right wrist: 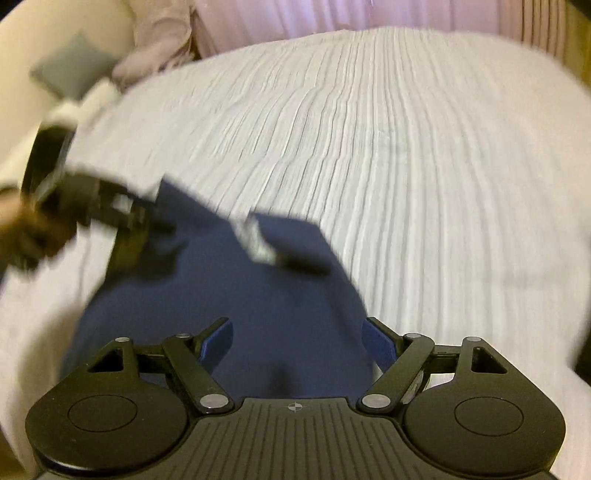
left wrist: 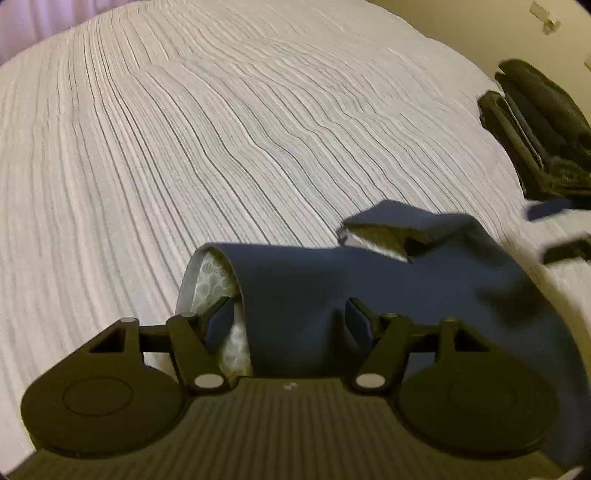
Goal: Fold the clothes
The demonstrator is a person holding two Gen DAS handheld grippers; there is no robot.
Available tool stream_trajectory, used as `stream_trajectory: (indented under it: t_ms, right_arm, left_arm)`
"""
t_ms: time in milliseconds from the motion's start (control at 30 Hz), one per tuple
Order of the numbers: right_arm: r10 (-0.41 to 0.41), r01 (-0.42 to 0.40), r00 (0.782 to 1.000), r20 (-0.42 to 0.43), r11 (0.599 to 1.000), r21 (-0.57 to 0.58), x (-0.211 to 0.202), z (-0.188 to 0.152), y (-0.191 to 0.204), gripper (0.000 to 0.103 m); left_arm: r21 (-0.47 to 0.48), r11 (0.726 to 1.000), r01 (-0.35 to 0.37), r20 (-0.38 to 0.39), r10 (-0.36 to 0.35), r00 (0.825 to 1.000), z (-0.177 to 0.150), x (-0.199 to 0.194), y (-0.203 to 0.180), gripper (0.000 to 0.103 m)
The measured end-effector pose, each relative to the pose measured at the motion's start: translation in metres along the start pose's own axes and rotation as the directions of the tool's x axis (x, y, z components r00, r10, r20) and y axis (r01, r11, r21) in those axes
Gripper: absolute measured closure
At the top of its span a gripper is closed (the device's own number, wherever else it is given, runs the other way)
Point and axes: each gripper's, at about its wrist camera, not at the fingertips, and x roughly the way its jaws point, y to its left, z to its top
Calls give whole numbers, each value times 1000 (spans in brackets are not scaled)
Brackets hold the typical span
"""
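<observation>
A navy garment (left wrist: 424,295) with a pale patterned lining lies rumpled on the white ribbed bedcover (left wrist: 184,147). Its near edge stands up in a loose roll. My left gripper (left wrist: 288,306) is over that roll with its jaws apart: one finger sits against the lining and the other against the navy outside, and the cloth between them arches smoothly, unpinched. In the right wrist view the same garment (right wrist: 229,306) fills the gap of my right gripper (right wrist: 297,328), whose jaws stand wide. A white label (right wrist: 255,240) shows near a turned-over flap. The left gripper (right wrist: 147,225) is blurred at the garment's far left corner.
A stack of dark folded clothes (left wrist: 535,129) sits at the bed's right edge by a cream wall. Pink curtains (right wrist: 295,14) hang beyond the bed, and a grey cushion (right wrist: 70,66) is at the far left. A hand (right wrist: 22,229) holds the left gripper.
</observation>
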Motion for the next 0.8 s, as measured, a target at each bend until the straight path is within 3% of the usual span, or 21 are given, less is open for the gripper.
stream_trajectory:
  t_ms: [33, 67, 167, 233, 367, 467, 633, 767, 800]
  right_arm:
    - [30, -29, 1000, -7, 999, 26, 13, 11, -14, 23]
    - [54, -53, 998, -15, 997, 51, 27, 22, -28, 23]
    - [153, -147, 988, -33, 980, 135, 61, 43, -58, 23]
    - [216, -208, 976, -31, 964, 167, 77, 50, -70, 23]
    - [320, -306, 946, -41, 929, 209, 96, 51, -77, 23]
    - [386, -362, 920, -67, 904, 228, 111, 51, -75, 23]
    - [540, -490, 839, -69, 804, 338, 134, 53, -66, 23]
    - [635, -590, 772, 14, 709, 387, 134, 55, -51, 24]
    - [637, -604, 769, 43, 704, 374, 130, 59, -47, 40]
  left_arm:
    - [-2, 1000, 22, 6, -22, 1000, 2, 2, 2, 93]
    - [3, 999, 48, 16, -48, 999, 4, 1, 2, 102]
    - [33, 991, 128, 117, -131, 985, 5, -41, -3, 103]
    - [27, 989, 144, 163, -147, 976, -2, -80, -2, 103]
    - [-29, 993, 112, 170, -105, 980, -31, -144, 10, 103]
    - [-63, 996, 66, 133, -57, 990, -52, -165, 21, 103]
    - [-102, 994, 44, 105, -33, 994, -75, -176, 37, 103]
    - [-97, 994, 41, 111, -30, 993, -74, -172, 45, 103]
    - [-88, 995, 39, 122, -28, 992, -70, -171, 47, 103]
